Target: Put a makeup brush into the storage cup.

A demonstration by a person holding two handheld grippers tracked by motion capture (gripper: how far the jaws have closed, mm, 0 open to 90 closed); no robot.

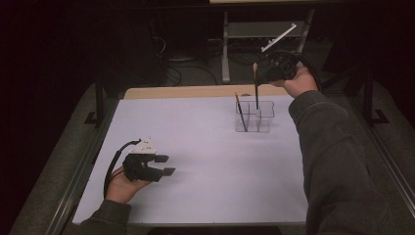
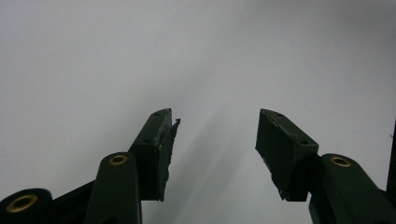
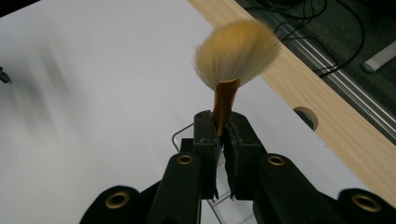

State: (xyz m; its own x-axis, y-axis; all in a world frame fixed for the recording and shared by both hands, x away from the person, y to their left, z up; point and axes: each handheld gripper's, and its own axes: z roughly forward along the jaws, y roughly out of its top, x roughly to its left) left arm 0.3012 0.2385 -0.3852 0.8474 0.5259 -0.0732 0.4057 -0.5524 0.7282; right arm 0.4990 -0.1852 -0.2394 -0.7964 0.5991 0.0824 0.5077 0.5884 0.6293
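At the upper right of the high view, the right gripper (image 1: 268, 73) is clamping a makeup brush (image 1: 256, 88) upright, its handle dipping into the clear organizer (image 1: 266, 120) right of centre. At the lower left, the left gripper (image 1: 165, 165) is sitting half-open, holding nothing.

Clear holder (image 1: 255, 117) toward the far right of the worktop (image 1: 205, 147), a thin brush (image 1: 240, 111) leaning in its left compartment, makeup brush (image 1: 256, 88) upright over its right compartment, handle end inside, left claw (image 1: 165, 165) well apart at near left
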